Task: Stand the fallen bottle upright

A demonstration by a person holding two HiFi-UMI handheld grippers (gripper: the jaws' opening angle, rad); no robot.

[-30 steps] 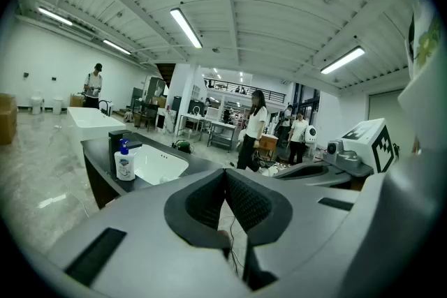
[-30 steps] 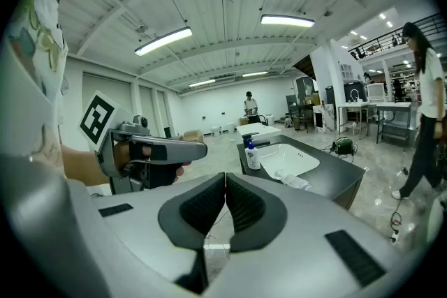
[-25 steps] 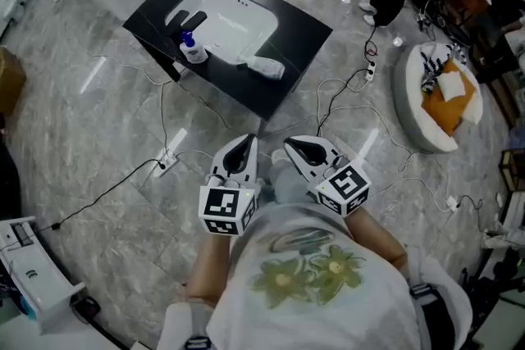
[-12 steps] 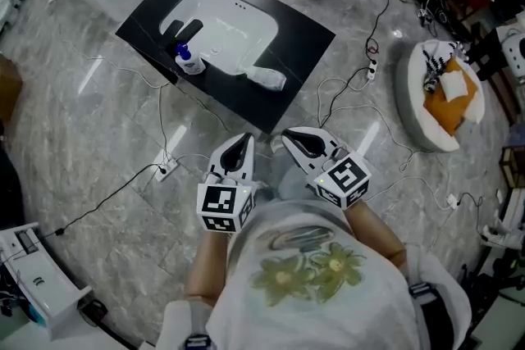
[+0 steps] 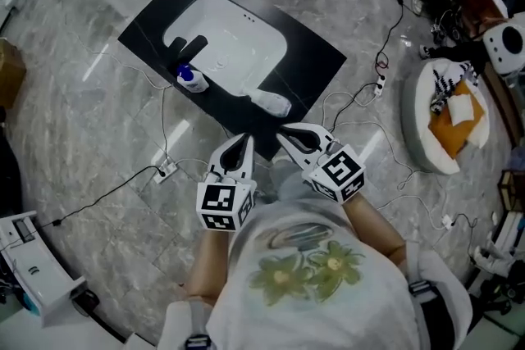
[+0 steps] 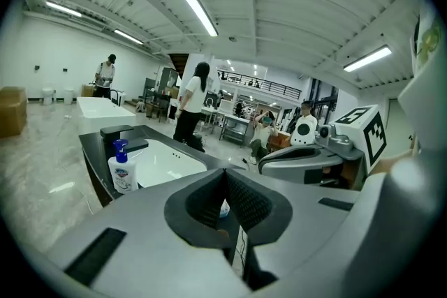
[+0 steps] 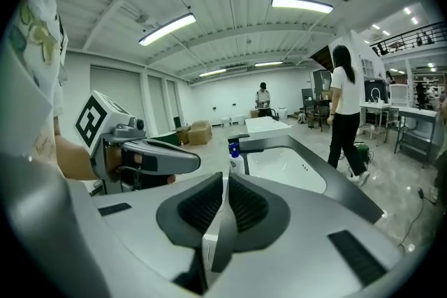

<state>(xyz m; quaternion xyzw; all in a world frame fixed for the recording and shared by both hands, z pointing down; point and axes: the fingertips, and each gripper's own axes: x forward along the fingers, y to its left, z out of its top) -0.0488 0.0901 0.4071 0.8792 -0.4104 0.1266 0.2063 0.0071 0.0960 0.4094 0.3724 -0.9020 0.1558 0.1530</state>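
Fallen bottle point(image 5: 271, 102) on desk point(image 5: 318, 53), nearer than 1 s ago to left tongs point(image 5: 246, 140) and right tongs point(image 5: 283, 135), both closed, empty.

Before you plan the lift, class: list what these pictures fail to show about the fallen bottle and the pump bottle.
Fallen bottle: cap and label too small in the head view; in both gripper views the closed jaws cover nearly all of it.
Pump bottle: label print too small to read in every view.

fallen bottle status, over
Left gripper, right gripper shut, empty. Fallen bottle lies on black counter beside sink, untouched. Pump bottle upright, well aside.
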